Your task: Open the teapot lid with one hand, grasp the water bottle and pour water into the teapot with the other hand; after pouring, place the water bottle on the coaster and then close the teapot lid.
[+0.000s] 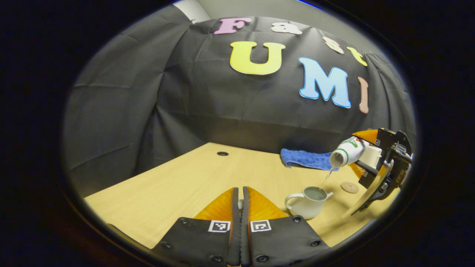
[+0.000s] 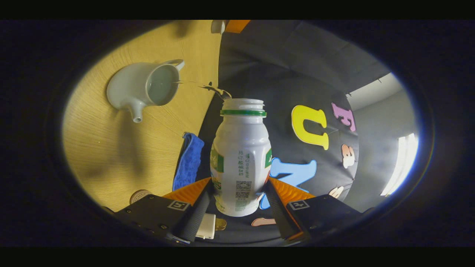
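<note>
Now the right gripper (image 2: 237,193) pinches a tipped white plastic water bottle (image 2: 241,159), streaming water into the lidless pale ceramic teapot (image 1: 310,202); the left gripper (image 1: 241,196) looks pressed together, perhaps on the lid.

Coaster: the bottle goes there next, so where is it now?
In the left gripper view the coaster lies bare on the table, right of the teapot, below the tilted water bottle.

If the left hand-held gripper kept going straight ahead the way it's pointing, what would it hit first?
Probably nothing on the table: the left hand-held gripper points past the teapot, which sits to its right, toward the black cloth wall. Depth is hard to judge.
</note>
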`<state>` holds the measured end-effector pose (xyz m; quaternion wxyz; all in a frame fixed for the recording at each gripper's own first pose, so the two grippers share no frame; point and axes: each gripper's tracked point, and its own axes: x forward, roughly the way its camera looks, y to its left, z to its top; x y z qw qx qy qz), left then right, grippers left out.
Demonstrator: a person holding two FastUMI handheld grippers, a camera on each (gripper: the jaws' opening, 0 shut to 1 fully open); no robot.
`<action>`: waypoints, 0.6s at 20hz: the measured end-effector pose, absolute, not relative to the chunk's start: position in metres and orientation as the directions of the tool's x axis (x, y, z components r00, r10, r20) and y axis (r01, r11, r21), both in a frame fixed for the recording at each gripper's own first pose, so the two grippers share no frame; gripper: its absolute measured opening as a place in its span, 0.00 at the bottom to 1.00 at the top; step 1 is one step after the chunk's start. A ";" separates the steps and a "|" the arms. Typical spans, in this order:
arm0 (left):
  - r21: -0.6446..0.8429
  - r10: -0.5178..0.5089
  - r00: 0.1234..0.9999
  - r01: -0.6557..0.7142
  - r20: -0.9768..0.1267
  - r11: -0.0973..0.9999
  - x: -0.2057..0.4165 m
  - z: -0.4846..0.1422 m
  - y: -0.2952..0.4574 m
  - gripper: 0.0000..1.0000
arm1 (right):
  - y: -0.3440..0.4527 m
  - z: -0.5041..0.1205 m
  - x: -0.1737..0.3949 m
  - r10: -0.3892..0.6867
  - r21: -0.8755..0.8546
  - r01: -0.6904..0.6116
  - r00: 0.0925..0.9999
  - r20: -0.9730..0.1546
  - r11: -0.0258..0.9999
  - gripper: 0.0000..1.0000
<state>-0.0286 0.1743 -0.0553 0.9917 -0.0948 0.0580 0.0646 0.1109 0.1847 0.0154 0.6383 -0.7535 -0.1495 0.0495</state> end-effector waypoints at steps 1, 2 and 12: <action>-0.181 0.117 0.985 -0.139 -0.128 0.974 -0.028 -0.056 0.174 0.05 | 0.185 0.016 0.111 0.291 -0.976 0.166 0.949 0.119 -0.143 0.81; -0.182 0.116 0.985 -0.139 -0.129 0.973 -0.028 -0.056 0.174 0.05 | 0.186 0.018 0.111 0.294 -0.974 0.173 0.948 0.125 -0.147 0.81; -0.186 0.113 0.985 -0.137 -0.134 0.973 -0.029 -0.059 0.173 0.05 | 0.183 0.046 0.118 0.305 -0.962 0.222 0.938 0.166 -0.161 0.81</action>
